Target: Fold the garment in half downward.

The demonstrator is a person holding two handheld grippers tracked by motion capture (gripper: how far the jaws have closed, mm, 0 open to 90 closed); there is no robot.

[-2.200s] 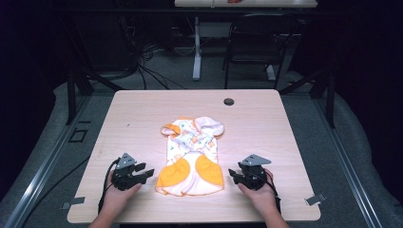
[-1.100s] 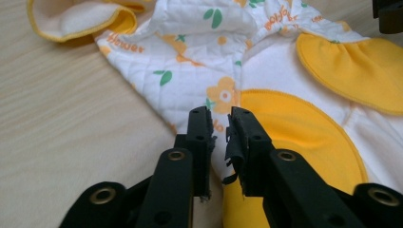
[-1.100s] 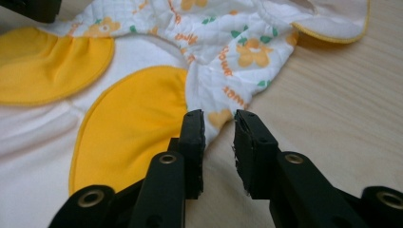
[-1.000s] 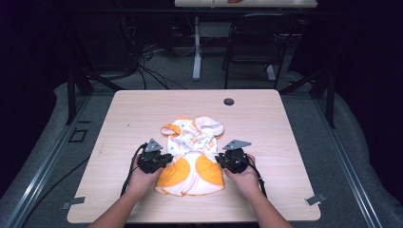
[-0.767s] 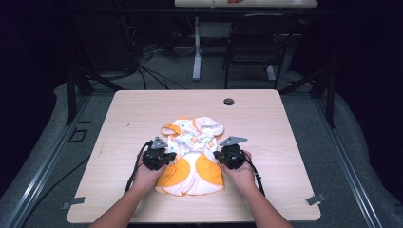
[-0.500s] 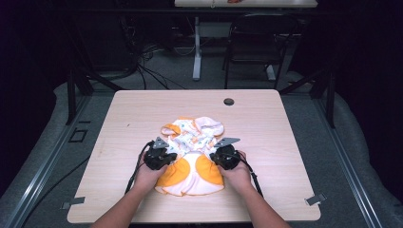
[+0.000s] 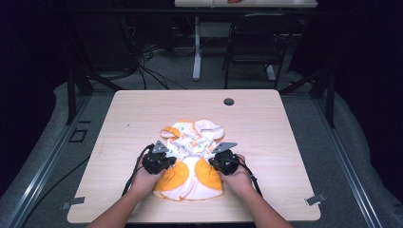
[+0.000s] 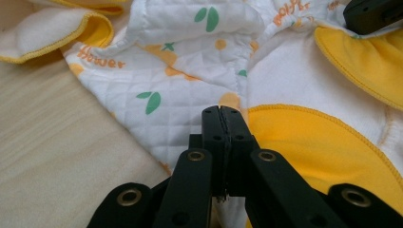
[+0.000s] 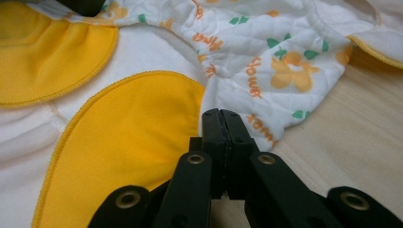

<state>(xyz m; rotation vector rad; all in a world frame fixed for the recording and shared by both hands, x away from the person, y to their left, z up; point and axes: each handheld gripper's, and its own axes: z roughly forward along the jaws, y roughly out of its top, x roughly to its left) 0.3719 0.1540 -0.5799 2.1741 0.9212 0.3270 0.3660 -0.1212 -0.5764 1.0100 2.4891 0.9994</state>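
Here the left gripper (image 7: 164, 160) and right gripper (image 7: 216, 161) each have jaws pressed together, nothing visibly pinched, tips resting on the baby garment (image 7: 191, 159) lying between them on the table (image 7: 275, 128).

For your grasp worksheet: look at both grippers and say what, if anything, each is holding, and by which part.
Cannot be told. Both the left gripper and the right gripper have jaws shut at the baby garment, near its waist edges; no fabric visibly sits between them.
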